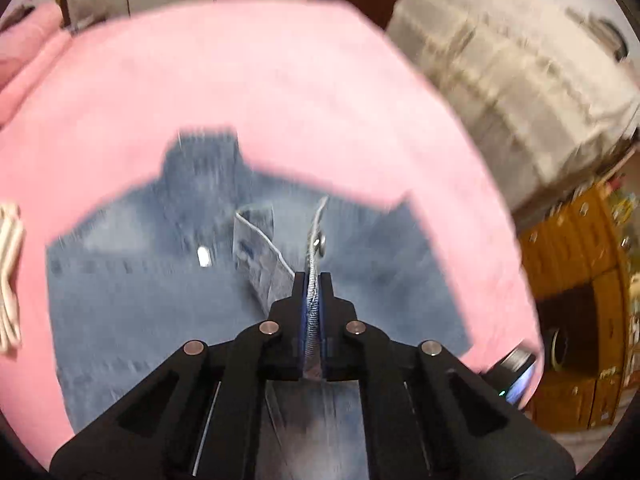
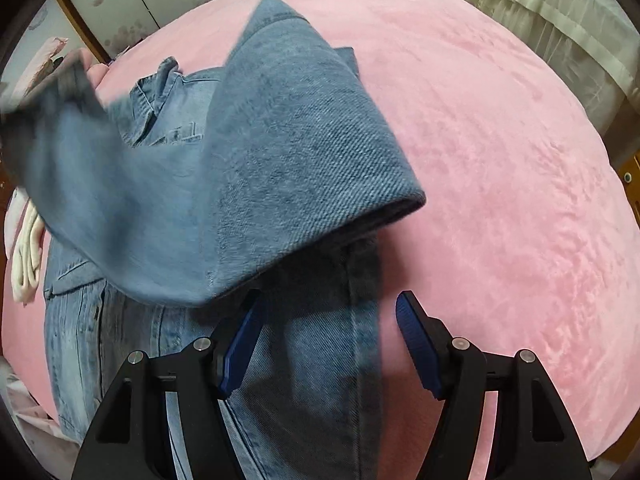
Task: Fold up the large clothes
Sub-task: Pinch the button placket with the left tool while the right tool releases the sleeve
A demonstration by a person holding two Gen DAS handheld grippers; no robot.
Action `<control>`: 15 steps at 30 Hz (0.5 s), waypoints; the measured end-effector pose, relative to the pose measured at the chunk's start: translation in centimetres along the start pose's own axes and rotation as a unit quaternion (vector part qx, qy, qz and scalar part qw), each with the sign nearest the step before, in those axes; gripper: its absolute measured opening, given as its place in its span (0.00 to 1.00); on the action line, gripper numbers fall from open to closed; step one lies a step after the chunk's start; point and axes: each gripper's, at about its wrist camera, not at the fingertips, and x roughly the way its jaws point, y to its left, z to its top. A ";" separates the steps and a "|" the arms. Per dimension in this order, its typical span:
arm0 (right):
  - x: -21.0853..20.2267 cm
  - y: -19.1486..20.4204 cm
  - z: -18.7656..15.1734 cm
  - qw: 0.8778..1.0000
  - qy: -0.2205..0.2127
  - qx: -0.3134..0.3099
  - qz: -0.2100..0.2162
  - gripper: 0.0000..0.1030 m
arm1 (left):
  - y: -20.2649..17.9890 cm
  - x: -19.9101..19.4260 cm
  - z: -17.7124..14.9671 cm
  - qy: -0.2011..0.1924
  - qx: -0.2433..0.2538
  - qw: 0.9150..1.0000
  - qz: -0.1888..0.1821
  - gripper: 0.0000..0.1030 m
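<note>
1. The left claw [image 1: 313, 280] is pressed together on a buttoned edge of the denim jacket [image 1: 160, 280], pinching the placket between its pads and holding it above the rest of the garment.
2. The right claw [image 2: 328, 340] is spread wide with nothing between its blue pads [image 2: 416, 344]; it hangs over the jacket's lower panel, near its right-hand edge.
3. The jacket lies spread on a pink bed cover [image 2: 500, 140], collar away from the cameras; in the right wrist view a denim sleeve [image 2: 280, 140] hangs in the air, lifted across the body.
4. A folded cream cloth [image 2: 28, 256] rests on the bed just beside the jacket.
5. The step in hand looks like folding one side inward.
6. Next, the lifted part likely needs laying flat across the body, while the free claw takes the hem or steadies the fabric.
</note>
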 end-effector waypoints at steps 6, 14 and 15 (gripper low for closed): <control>0.1 1.1 0.4 1.000 -0.013 -0.028 -0.005 0.67 | 5.7 -3.3 2.6 -0.061 -0.027 0.996 0.054 0.02; 2.8 2.1 2.0 0.998 -0.013 -0.050 -0.020 0.67 | 20.3 6.1 -7.2 0.084 -0.156 0.972 0.157 0.02; 3.2 2.0 2.1 0.998 -0.014 -0.050 -0.024 0.67 | 20.7 7.4 -8.5 0.105 -0.158 0.969 0.158 0.02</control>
